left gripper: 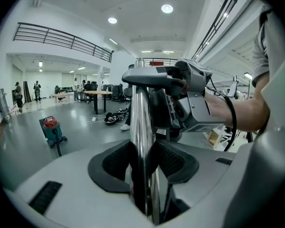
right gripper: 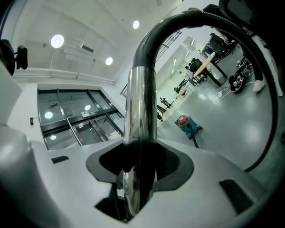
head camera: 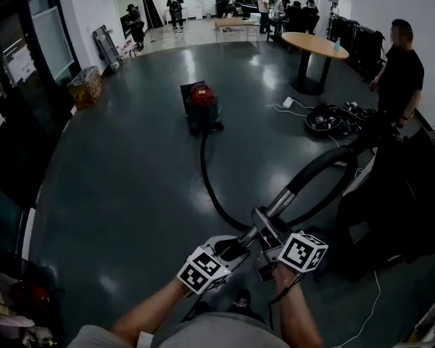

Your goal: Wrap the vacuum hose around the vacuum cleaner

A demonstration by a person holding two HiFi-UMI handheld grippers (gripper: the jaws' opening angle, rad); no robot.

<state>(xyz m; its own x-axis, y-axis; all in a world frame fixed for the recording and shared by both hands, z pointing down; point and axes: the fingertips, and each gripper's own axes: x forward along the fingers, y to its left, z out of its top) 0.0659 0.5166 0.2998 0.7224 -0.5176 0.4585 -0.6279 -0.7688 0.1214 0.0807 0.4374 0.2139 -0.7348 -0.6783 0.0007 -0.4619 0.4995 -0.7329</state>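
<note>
Chrome caught the ceiling lights where the person stood holding the vacuum's wand: a chrome tube rose at a slant from both hand-held tools. The left gripper had its dark pads pressed against either side of the tube, low on it. The right gripper was clamped on the same tube just above the left one, pads tight to the metal, and the two marker cubes sat side by side in front of the person's forearms.

Above the grippers the tube ran into a black curved handle, which arched over to the person's right. From it the black hose looped back down, crossed the dark glossy floor and ran in a long bend up to the vacuum cleaner. That machine, red on top with a teal body, stood upright well away from the person, out in the open middle of the room, and none of the hose lay around it.

Further off, a round wooden table stood at the right, a tangle of cables lay on the floor near it, and a bystander in black stood beside the cables. A cardboard box sat by the left wall.
</note>
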